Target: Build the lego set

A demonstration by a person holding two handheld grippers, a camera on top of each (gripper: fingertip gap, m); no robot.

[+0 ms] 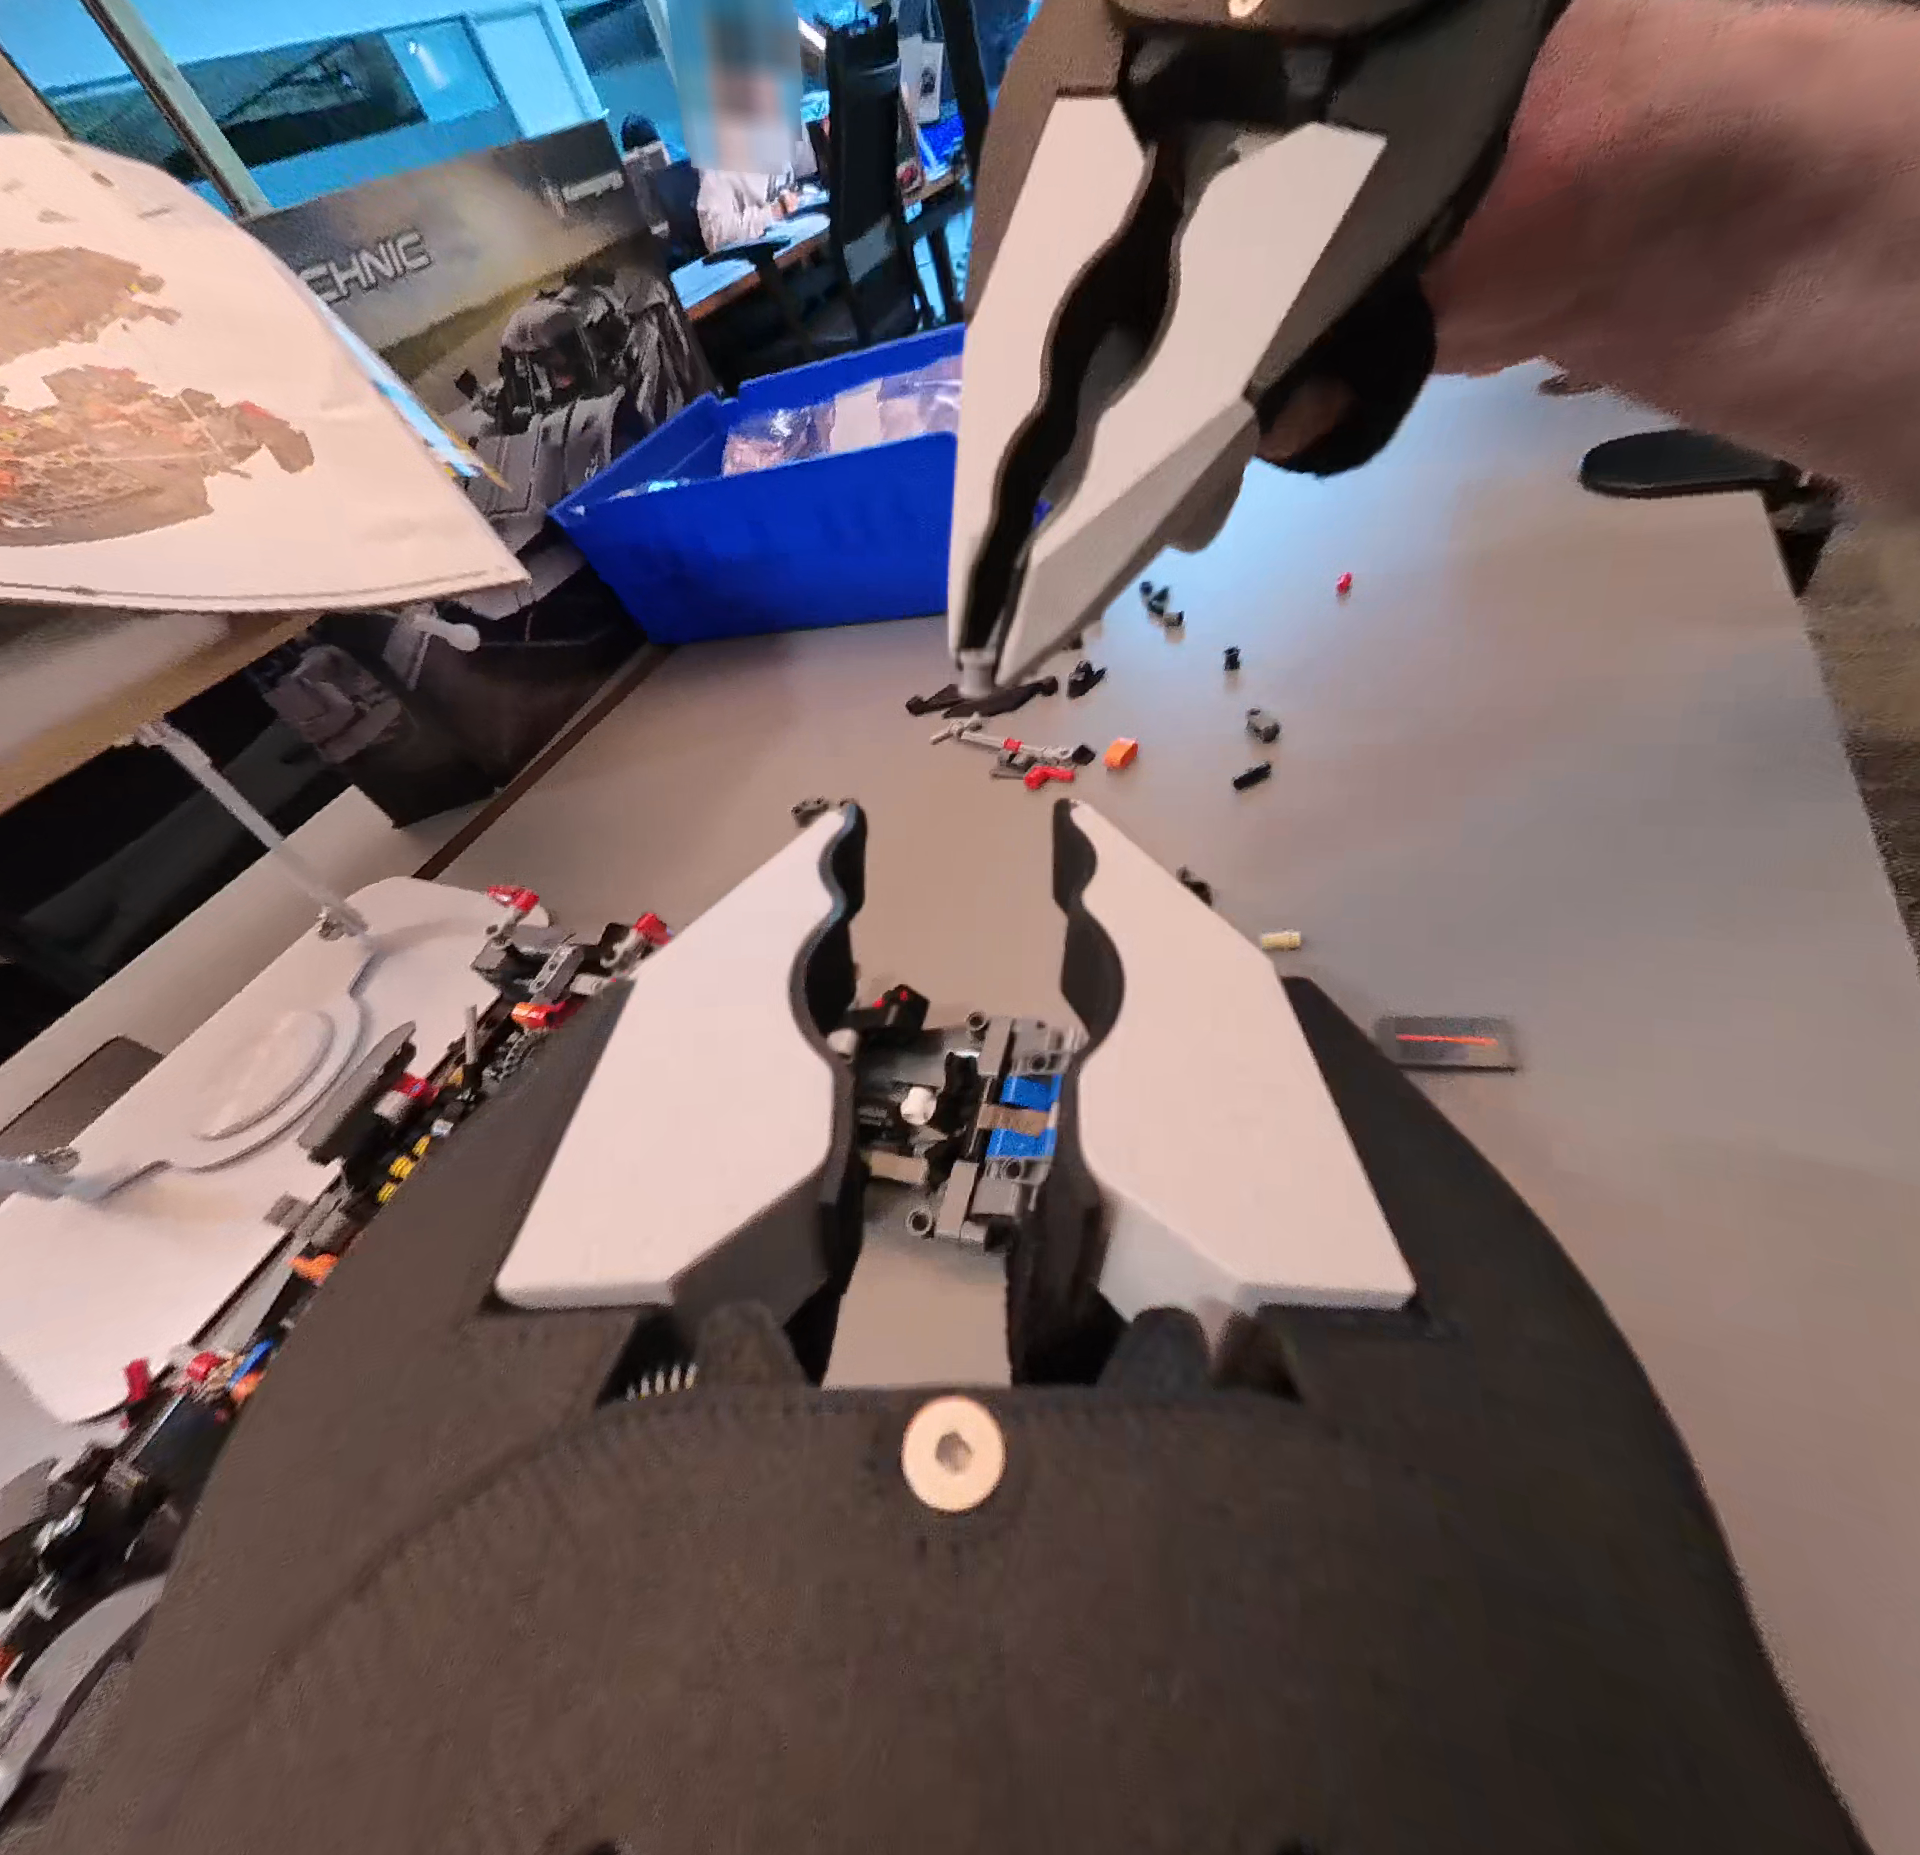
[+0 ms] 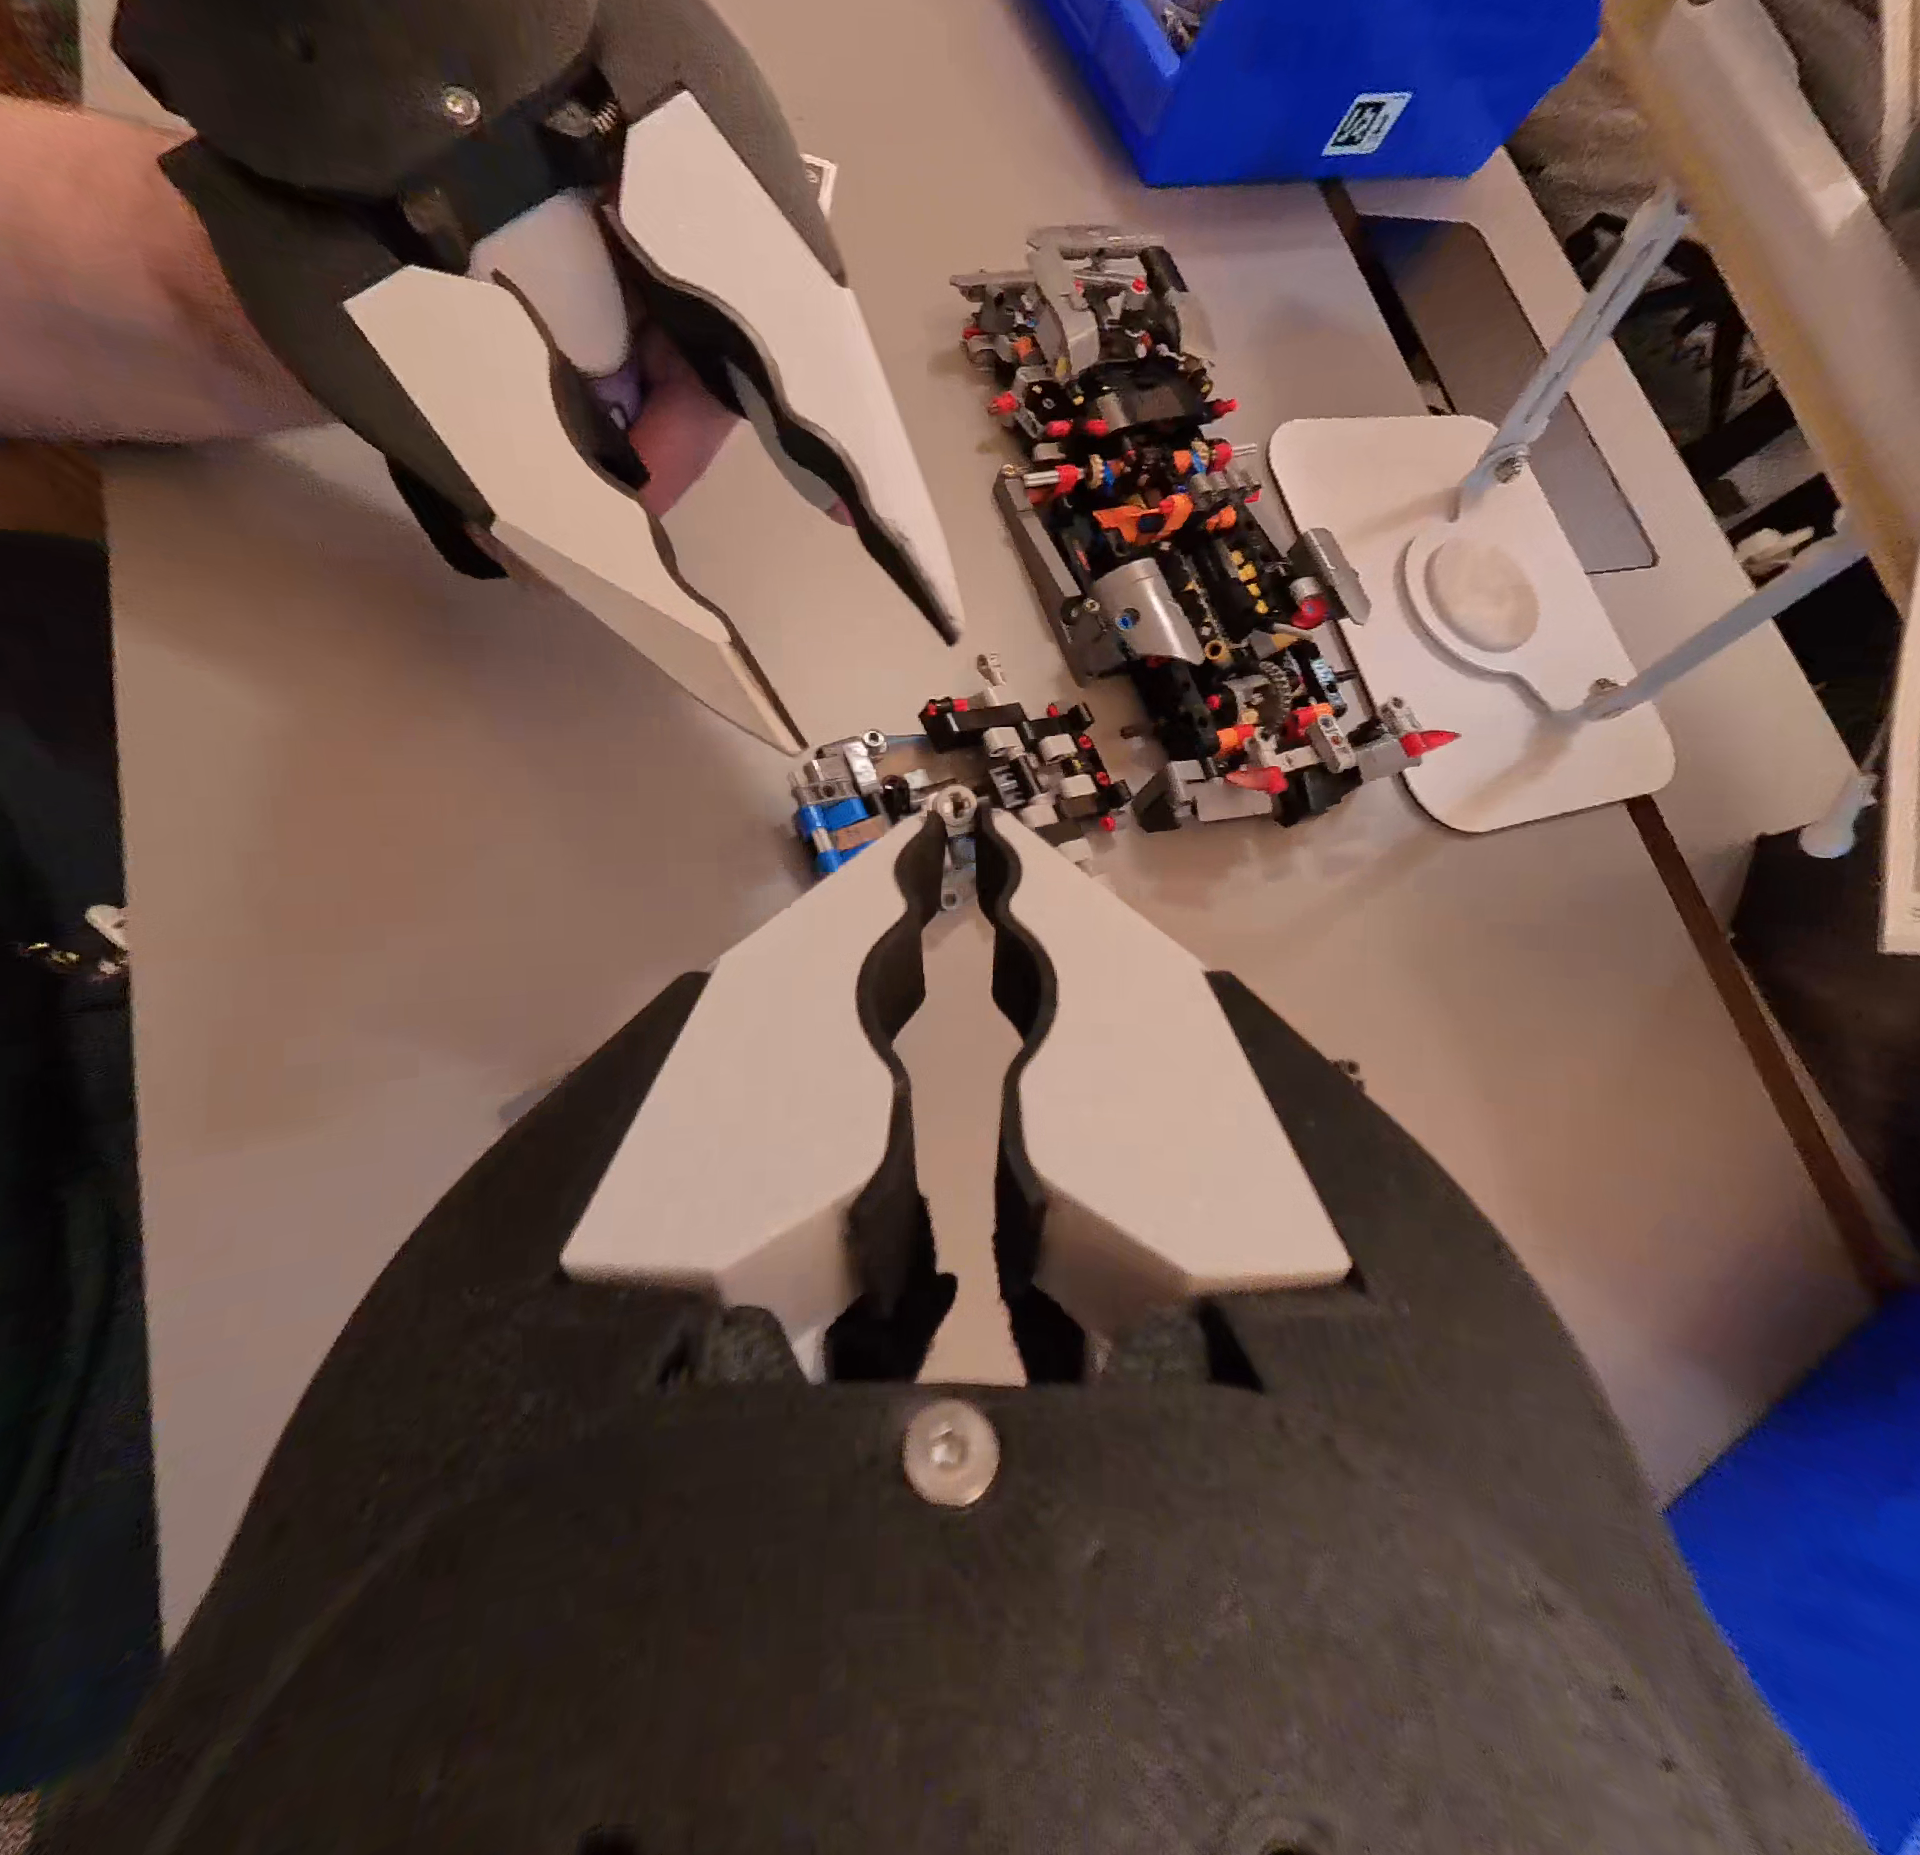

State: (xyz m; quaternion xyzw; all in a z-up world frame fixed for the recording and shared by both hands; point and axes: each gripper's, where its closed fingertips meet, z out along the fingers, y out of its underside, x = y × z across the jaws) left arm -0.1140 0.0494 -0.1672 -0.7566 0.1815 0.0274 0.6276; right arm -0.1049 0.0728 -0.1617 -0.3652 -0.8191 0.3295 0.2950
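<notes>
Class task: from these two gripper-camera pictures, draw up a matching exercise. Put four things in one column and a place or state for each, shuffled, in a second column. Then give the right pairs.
Column 1
1. right gripper
2. left gripper
3. blue bin
4. long chassis build

Column 2
A. lies flat beside the white stand base
B. open, astride the small blue-and-grey assembly
C. stands at the table's far edge, holding clear bags
D. shut on a small grey piece

Pairs: 1-D, 2-B, 3-C, 4-A

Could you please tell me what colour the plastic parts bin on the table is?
The plastic parts bin is bright blue, clearest in the left wrist view.
</notes>
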